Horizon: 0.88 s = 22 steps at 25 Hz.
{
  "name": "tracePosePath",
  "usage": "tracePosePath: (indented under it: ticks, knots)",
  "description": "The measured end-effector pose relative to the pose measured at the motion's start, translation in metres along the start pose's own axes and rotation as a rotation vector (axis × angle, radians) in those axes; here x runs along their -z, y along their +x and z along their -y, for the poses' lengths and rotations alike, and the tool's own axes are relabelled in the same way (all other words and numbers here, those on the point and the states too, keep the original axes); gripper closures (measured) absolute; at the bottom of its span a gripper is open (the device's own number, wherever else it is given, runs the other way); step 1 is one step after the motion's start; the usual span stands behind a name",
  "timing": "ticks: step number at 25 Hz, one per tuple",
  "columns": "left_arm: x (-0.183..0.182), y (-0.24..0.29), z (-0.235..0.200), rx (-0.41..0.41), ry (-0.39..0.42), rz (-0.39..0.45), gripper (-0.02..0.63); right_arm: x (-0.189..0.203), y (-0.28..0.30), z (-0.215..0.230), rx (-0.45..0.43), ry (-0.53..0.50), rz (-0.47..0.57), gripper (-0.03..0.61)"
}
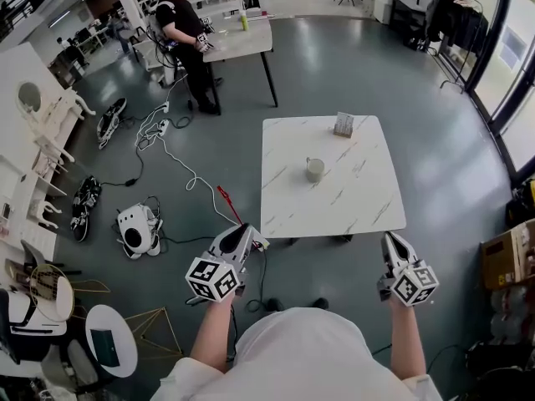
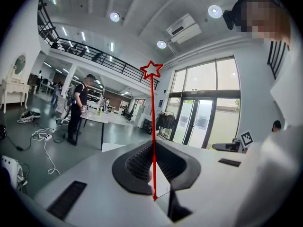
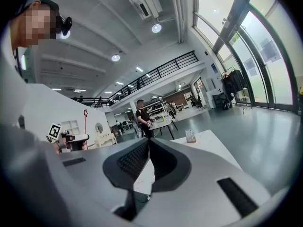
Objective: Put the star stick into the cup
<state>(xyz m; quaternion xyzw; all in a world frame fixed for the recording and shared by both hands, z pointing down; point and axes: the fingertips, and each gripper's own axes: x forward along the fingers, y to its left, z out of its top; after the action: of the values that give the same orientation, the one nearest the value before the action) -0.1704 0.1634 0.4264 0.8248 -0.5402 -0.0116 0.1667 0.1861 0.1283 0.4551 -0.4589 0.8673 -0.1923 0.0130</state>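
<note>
Star stick in the left gripper, cup far ahead and to its right

The left gripper (image 1: pixel 249 239) is clenched on the thin red star stick (image 1: pixel 230 205), whose long axis runs straight out of the jaws, star at the far end, leaning far-left (away from the target). The cup (image 1: pixel 314 170) stands upright mid-way along the table (image 1: pixel 368 199), well apart, far and right of that gripper. The right gripper (image 1: pixel 391 242) is closed on nothing. One stick, one cup, two grippers, one card stand (image 1: pixel 343 124)

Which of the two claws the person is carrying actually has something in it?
The left gripper: its jaws are shut on the thin red star stick. The right gripper has its jaws closed together with nothing between them.
</note>
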Motion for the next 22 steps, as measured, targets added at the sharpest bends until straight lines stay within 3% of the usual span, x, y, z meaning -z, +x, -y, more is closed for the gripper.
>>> tracePosePath:
  ticks: [22]
  knots:
    - [0.024, 0.003, 0.061, -0.122, -0.039, 0.042, 0.589, 0.006, -0.023, 0.06, -0.087, 0.03, -0.065, 0.549]
